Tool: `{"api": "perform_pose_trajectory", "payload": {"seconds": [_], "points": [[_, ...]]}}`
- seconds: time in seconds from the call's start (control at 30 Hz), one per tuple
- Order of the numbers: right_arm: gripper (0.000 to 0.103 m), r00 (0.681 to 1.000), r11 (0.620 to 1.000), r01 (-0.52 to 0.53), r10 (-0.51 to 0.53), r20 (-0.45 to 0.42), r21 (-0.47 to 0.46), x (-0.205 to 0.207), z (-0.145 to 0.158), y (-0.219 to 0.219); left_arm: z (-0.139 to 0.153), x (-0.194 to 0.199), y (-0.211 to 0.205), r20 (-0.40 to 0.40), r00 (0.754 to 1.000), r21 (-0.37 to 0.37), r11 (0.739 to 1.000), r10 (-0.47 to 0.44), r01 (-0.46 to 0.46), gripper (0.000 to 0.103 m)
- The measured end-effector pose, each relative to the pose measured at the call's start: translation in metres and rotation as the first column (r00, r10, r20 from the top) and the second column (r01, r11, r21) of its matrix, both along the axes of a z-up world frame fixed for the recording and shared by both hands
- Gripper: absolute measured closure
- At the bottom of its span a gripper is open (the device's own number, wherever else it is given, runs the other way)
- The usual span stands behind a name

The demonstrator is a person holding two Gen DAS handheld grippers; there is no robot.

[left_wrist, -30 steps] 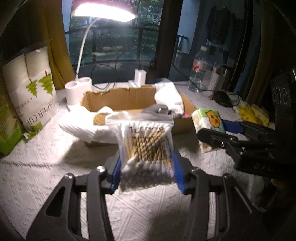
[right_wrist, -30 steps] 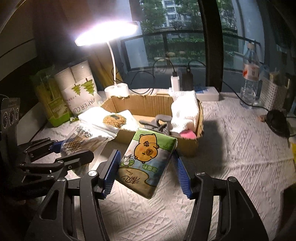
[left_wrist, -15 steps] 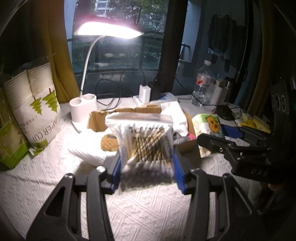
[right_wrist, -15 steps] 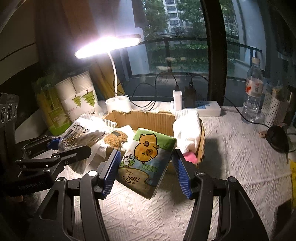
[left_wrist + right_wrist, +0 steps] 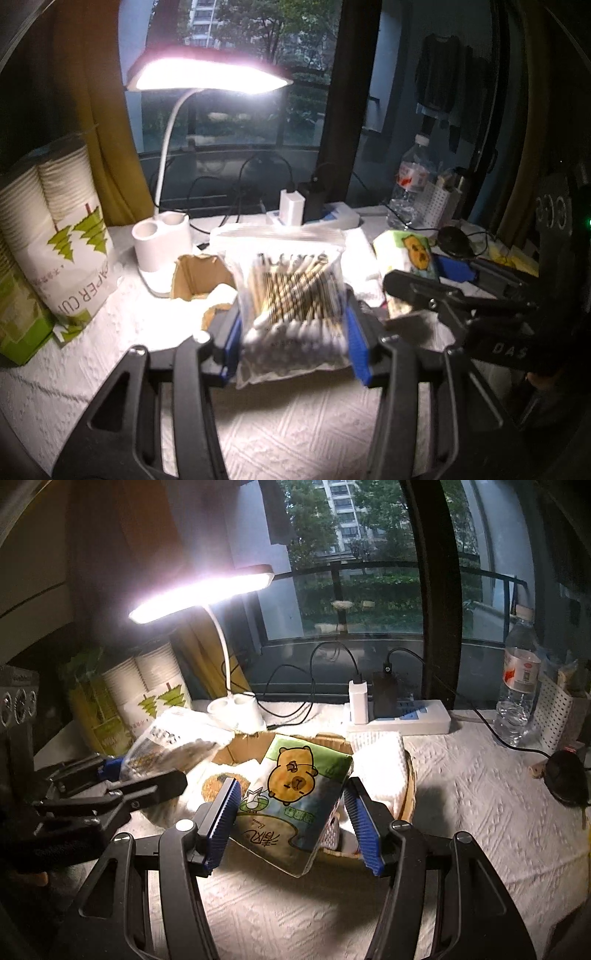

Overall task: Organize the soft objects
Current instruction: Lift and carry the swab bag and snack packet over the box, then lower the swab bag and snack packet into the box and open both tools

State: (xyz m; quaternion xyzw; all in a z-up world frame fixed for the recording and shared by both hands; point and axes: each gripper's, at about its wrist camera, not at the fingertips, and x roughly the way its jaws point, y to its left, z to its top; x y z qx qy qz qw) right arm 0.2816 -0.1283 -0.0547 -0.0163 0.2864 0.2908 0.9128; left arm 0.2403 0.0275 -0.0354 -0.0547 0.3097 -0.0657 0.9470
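My left gripper (image 5: 293,332) is shut on a clear zip bag of cotton swabs (image 5: 291,295) and holds it upright above the table, in front of an open cardboard box (image 5: 195,273). Close on the right, my right gripper (image 5: 291,812) is shut on a tissue pack with a cartoon capybara (image 5: 295,794), tilted and hanging over the box's near wall (image 5: 243,749). A folded white towel (image 5: 380,764) lies in the box. In the right wrist view the left gripper (image 5: 140,771) and its bag (image 5: 173,738) show at left. The tissue pack (image 5: 406,251) also shows in the left wrist view.
A lit desk lamp with a white base (image 5: 162,251) stands behind the box. A sleeve of paper cups (image 5: 62,236) leans at far left. At the back right are a power strip (image 5: 399,720), a water bottle (image 5: 521,686) and a dark mouse (image 5: 569,775).
Both grippers have risen and moved toward the box with their loads still held. The box now sits lower in both views, partly hidden behind the bag and the pack.
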Motion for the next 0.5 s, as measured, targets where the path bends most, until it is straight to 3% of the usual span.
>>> {"api": "perform_pose_trajectory", "payload": {"seconds": [0.5], "points": [[0.042,0.999,0.997,-0.006,0.009,-0.045,0.075,0.043,-0.024,0.0,-0.034,0.057,-0.003,-0.083,0.997,-0.027,1.0,-0.005,0.003,0.054]]}}
